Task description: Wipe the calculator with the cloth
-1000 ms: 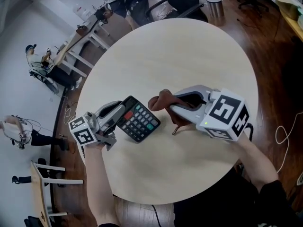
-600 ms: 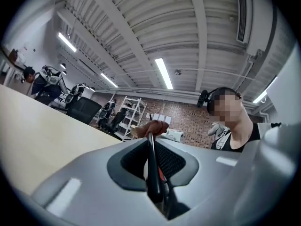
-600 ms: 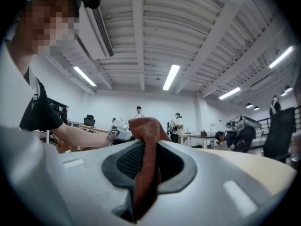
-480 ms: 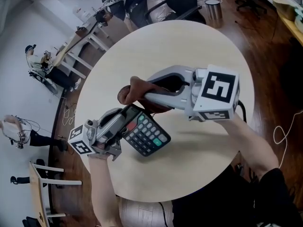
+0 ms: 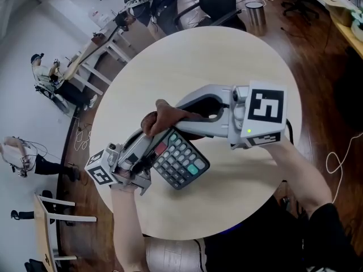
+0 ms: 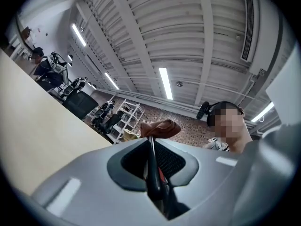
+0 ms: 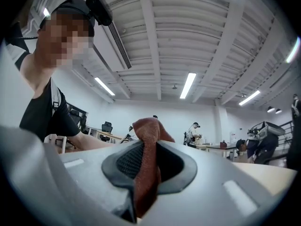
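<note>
Round pale surface point(image 5: 227, 61) mid-frame, dark wood floor point(image 5: 334, 95) right; left hand-held gripper point(image 5: 150, 138) clamped on calculator point(image 5: 182, 161), right hand-held gripper point(image 5: 179, 112) pinching cloth point(image 5: 159, 117).

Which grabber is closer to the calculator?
Left. The left gripper is clamped on the calculator along its side. The right gripper is just beyond its top end, gripping the cloth, which seems to touch it.

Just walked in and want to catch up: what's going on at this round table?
A person works with a gripper in each hand over the round table. The left gripper is shut on one edge of a calculator, held tilted and seemingly lifted off the tabletop. The right gripper is shut on a brown cloth, whose bunched end meets the calculator's top edge.
</note>
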